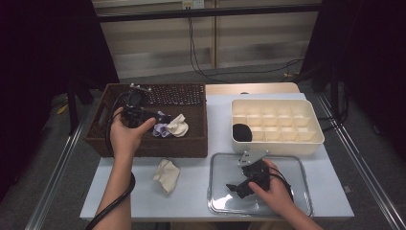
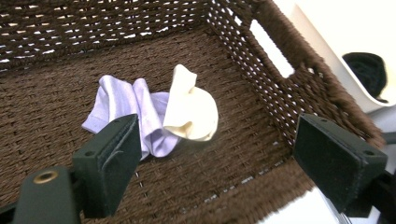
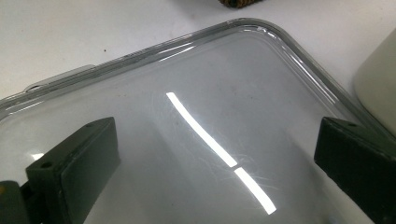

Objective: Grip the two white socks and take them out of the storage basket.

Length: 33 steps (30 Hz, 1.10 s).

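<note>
I see a white table (image 1: 191, 201) carrying four things directly. At the far left sits a brown woven basket (image 1: 103, 139). To its right, at the far right, stands a cream divided tray (image 1: 311, 143). Near me on the right lies a clear lid (image 1: 292, 163), just in front of the tray. A crumpled cream cloth (image 1: 167, 175) rests near the basket's front edge.

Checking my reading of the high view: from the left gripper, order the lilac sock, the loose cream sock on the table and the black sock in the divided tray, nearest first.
1. lilac sock, in the basket beside the left gripper.
2. loose cream sock, on the table before the basket.
3. black sock, in the tray's corner compartment at the right.
</note>
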Tool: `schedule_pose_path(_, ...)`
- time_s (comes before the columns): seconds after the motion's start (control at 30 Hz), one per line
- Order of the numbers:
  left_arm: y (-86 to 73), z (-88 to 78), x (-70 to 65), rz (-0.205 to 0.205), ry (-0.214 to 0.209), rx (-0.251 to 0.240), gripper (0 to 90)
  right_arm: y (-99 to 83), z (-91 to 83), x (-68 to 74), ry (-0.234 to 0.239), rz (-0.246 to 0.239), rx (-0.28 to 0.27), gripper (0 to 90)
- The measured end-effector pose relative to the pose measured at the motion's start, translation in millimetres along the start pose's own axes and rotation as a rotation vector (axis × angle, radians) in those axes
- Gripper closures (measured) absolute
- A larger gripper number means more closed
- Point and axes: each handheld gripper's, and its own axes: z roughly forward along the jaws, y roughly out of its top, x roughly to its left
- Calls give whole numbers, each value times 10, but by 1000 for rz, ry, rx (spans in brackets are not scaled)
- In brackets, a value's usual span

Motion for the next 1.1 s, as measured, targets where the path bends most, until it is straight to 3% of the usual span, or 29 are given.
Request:
schedule_pose_path(0.27,115,223,77,-33,10,63,163,0,2,-3,-1,-4,-3,0)
schedule_pose_path(0.67,170,502,130,-44,22,122,182,0,2,-3,0,-4,-3,0)
schedule_pose_path(1.1,189,677,191,-62,15,110,192,0,2,-3,1,-4,-3,0)
